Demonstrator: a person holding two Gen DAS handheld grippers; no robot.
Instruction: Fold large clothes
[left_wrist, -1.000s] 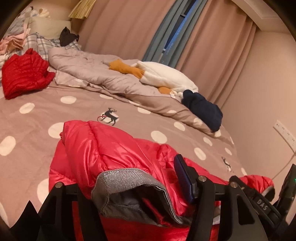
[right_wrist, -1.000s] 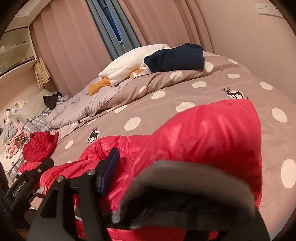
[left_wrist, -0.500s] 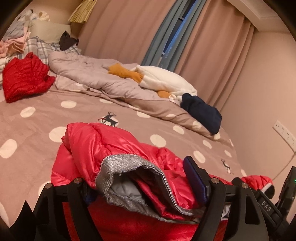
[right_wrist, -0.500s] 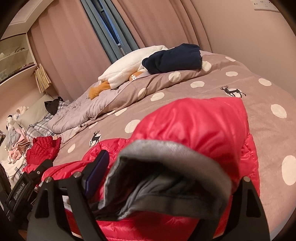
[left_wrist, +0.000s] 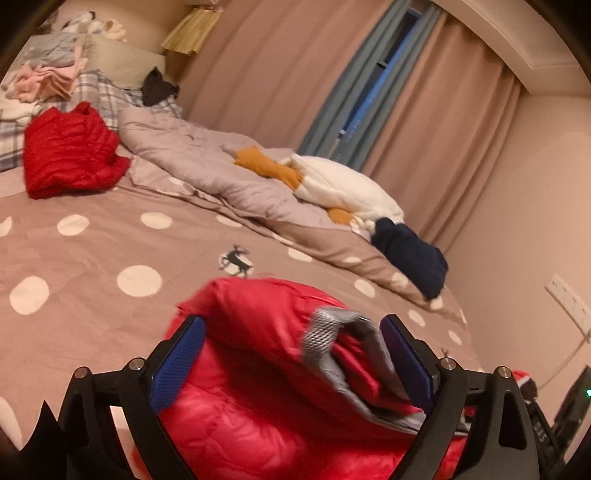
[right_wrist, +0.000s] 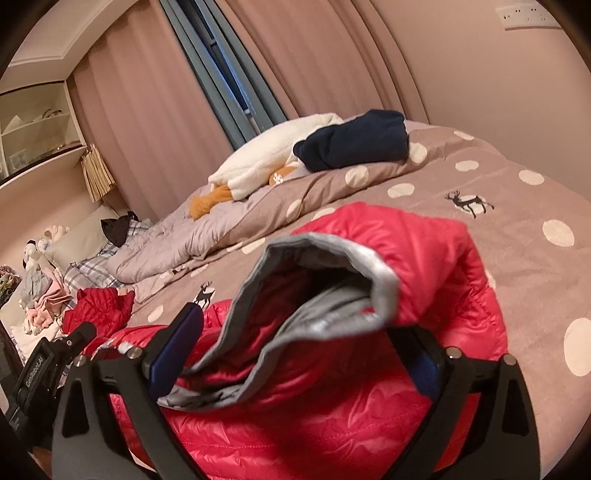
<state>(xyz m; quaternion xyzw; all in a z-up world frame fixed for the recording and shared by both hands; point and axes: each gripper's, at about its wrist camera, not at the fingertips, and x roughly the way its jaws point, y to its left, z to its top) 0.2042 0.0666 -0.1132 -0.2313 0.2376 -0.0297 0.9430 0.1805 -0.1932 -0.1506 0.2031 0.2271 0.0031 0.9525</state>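
Two pairs of fingers (left_wrist: 291, 350) (right_wrist: 306, 343), lately spreading, wide around red jacket (right_wrist: 424, 258) on dotted bedspread (left_wrist: 92, 251), pink curtains (left_wrist: 266, 62) behind.

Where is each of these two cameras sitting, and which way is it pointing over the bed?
Left wrist view: sits on the left gripper, looking forward and slightly down over the red puffer jacket toward the curtains; both blue-padded fingers show, open, one jacket cuff between them.
Right wrist view: sits on the right gripper, facing the same way; its fingers show, open around the other cuff, with the left gripper's body at the left edge.
Shared: the jacket, the dotted bed cover, the navy garment, the folded red garment.
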